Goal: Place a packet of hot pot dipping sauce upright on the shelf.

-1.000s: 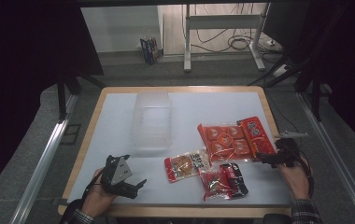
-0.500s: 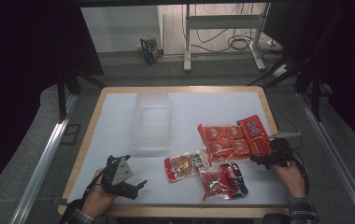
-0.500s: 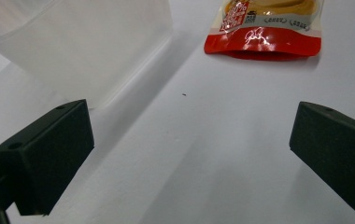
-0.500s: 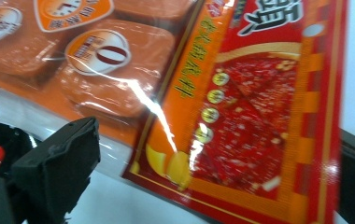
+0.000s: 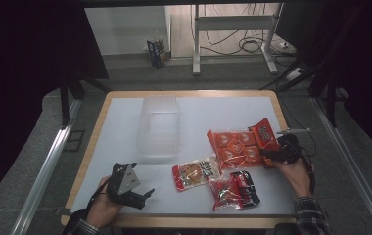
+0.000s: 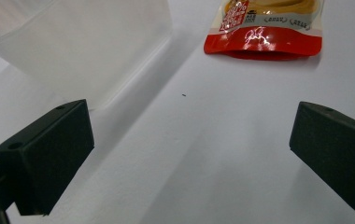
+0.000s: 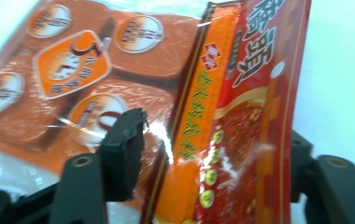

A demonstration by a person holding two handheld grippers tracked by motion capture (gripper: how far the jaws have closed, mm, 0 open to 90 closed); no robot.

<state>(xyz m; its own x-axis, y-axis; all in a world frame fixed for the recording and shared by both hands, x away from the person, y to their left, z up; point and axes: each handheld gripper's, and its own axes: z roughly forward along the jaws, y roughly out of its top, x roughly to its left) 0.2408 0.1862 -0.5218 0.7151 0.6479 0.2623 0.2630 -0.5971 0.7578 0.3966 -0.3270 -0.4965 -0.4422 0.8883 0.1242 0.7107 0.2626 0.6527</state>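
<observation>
My right gripper is at the table's right side, open, at the near end of a red snack packet. In the right gripper view that red packet stands between the two jaws of the gripper, and the right jaw is partly hidden behind it. An orange multi-pack lies right beside the packet. My left gripper rests open at the front left with nothing between its jaws. It faces a clear plastic container and a red pouch.
A dark red and black packet lies near the front edge, between the two hands. The white table top has a wooden rim. Metal rails run along both sides, with dark floor beyond them.
The right gripper has moved left, from beside the table's right edge up to the red packet, which now sits between its jaws. The left gripper has stayed put.
</observation>
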